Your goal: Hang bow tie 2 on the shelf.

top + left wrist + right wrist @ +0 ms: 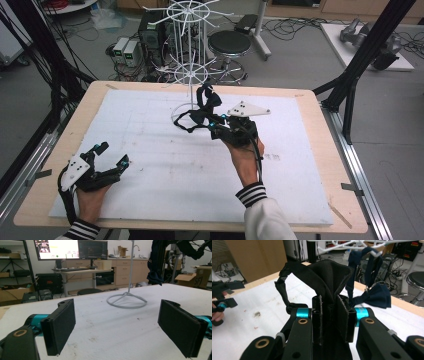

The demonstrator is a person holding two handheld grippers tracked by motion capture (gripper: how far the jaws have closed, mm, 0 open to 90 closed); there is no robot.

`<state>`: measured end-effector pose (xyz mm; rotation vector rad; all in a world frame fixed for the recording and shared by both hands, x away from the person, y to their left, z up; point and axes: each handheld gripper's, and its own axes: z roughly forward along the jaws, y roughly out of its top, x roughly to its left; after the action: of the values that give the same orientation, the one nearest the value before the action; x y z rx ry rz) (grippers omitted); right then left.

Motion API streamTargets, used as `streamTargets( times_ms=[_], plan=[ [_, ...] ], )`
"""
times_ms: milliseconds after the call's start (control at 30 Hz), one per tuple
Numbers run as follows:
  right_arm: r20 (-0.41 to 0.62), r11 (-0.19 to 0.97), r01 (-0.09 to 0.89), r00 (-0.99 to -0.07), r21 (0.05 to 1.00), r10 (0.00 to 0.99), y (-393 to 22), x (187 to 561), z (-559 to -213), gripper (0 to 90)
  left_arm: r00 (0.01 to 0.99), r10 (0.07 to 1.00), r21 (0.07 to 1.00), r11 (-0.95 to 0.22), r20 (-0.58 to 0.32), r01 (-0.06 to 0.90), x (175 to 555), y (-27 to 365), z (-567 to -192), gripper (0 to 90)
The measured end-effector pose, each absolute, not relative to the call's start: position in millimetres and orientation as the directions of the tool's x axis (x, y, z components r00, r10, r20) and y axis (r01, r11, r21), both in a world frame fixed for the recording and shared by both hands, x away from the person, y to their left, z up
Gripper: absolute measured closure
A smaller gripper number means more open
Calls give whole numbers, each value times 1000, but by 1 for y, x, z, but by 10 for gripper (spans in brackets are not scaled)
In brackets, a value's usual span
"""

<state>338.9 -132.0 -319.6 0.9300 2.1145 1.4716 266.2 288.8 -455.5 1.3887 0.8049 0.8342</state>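
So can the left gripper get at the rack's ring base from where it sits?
Probably yes: the left gripper is open, and bare white board lies between it and the ring base; the right gripper, holding a black bow tie, is beside that path.

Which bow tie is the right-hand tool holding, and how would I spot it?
Find the white wire rack at the far edge of the table. In front of it, the right gripper is shut on the black bow tie, strap looping free. Unlike the navy bow tie hanging from the rack, it is black and clamped.

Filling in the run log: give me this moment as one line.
right tongs: shut on black bow tie | left tongs: open, nothing between | navy bow tie: hanging on white rack
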Motion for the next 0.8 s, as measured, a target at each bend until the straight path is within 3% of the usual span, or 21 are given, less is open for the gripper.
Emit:
streamTargets(
  times_ms=[800],
  plan=[
    [114, 130, 304, -667, 944, 736, -116, 359, -306, 759, 493, 870, 1000, 10, 2, -22, 266, 289, -455, 151]
  ],
)
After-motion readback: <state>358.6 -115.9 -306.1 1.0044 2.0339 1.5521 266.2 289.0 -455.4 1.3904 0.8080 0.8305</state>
